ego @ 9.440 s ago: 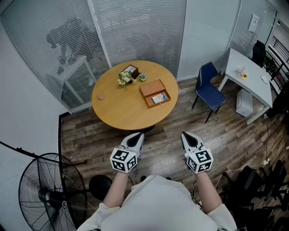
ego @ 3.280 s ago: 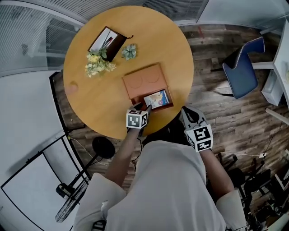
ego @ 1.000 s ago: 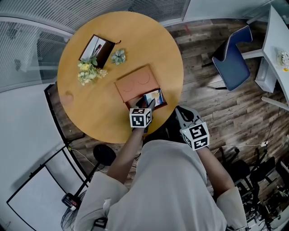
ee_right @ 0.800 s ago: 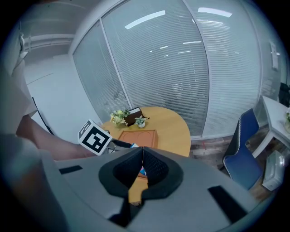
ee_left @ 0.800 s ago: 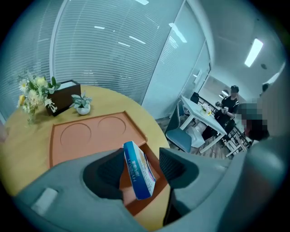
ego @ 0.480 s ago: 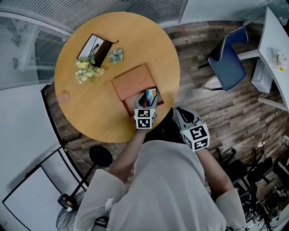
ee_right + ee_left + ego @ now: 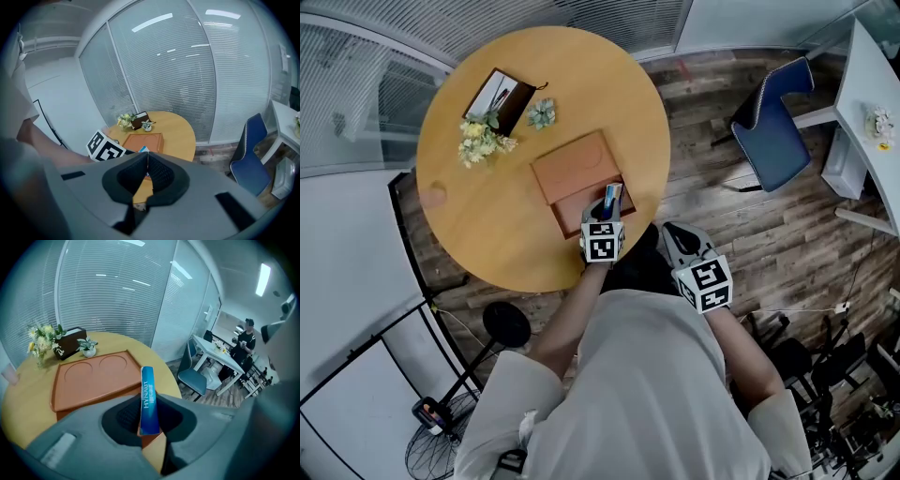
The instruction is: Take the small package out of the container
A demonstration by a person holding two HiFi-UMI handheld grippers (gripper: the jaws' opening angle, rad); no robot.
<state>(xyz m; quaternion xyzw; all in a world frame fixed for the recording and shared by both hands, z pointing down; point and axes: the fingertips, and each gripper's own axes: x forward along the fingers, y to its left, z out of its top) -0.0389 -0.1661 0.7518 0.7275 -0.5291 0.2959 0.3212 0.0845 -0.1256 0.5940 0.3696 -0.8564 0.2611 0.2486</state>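
The small blue package [image 7: 612,197] stands on its edge between the jaws of my left gripper [image 7: 608,212], just above the near end of the orange container [image 7: 572,173] on the round wooden table [image 7: 487,225]. In the left gripper view the package [image 7: 147,385] rises upright from the left gripper [image 7: 149,412]. The jaws are closing and both pads press its sides. The container's open lid [image 7: 93,378] lies flat behind it. My right gripper [image 7: 673,236] hangs off the table's near edge with nothing in it. Seen in its own view, the right gripper [image 7: 146,157] is shut.
At the far side of the table stand yellow flowers [image 7: 478,141], a dark box [image 7: 497,94] and a small potted plant [image 7: 542,114]. A blue chair [image 7: 773,112] and a white desk [image 7: 867,103] are to the right. A fan's black base [image 7: 502,323] sits on the floor at the left.
The package has gone from lying tilted in the container to standing on edge between the left jaws, which have closed on it. The right gripper has barely moved.
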